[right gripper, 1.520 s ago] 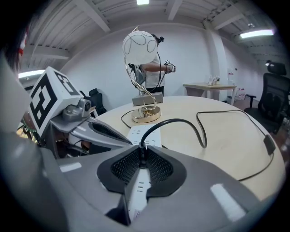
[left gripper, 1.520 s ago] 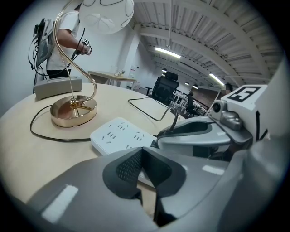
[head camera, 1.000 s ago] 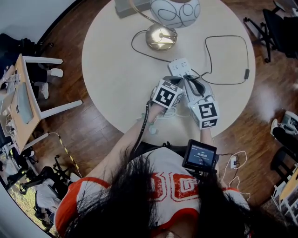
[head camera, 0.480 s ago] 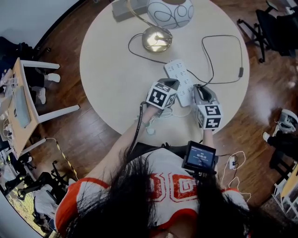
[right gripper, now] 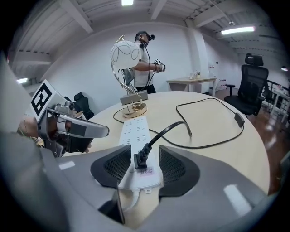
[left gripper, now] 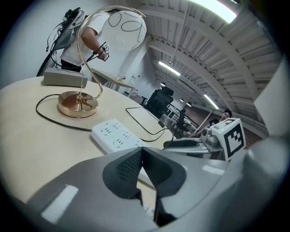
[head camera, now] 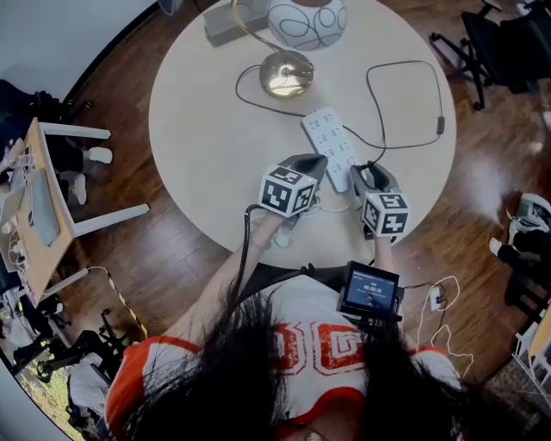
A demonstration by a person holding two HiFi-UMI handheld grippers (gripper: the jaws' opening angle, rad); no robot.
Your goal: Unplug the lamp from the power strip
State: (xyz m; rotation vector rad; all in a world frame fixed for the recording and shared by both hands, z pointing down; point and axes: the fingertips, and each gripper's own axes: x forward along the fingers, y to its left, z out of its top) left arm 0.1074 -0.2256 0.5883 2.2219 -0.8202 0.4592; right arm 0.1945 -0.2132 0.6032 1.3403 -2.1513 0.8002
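The white power strip (head camera: 327, 138) lies on the round table (head camera: 207, 146), in front of the lamp's gold base (head camera: 287, 73). A black plug (right gripper: 140, 157) stands tilted on the strip's near end (right gripper: 136, 129), and its cord (right gripper: 213, 145) loops off to the right. My right gripper (right gripper: 145, 149) straddles that plug. Its jaws have just been opening and are open, with the pads clear of the plug on both sides. My left gripper (left gripper: 142, 152) is shut on nothing and hovers just left of the strip (left gripper: 115, 135). In the head view the left gripper (head camera: 314, 162) and the right gripper (head camera: 366, 170) flank the strip's near end.
The lamp's white globe shade (head camera: 306, 21) and a grey box (head camera: 225, 17) sit at the table's far side. The black cord with its inline switch (head camera: 440, 126) loops over the right half. The table's near edge is close under both hands. Another person (right gripper: 145, 59) stands beyond the table.
My left gripper has drawn back off the strip toward the table's near edge. My right gripper has dropped lower and settled at the strip's near end.
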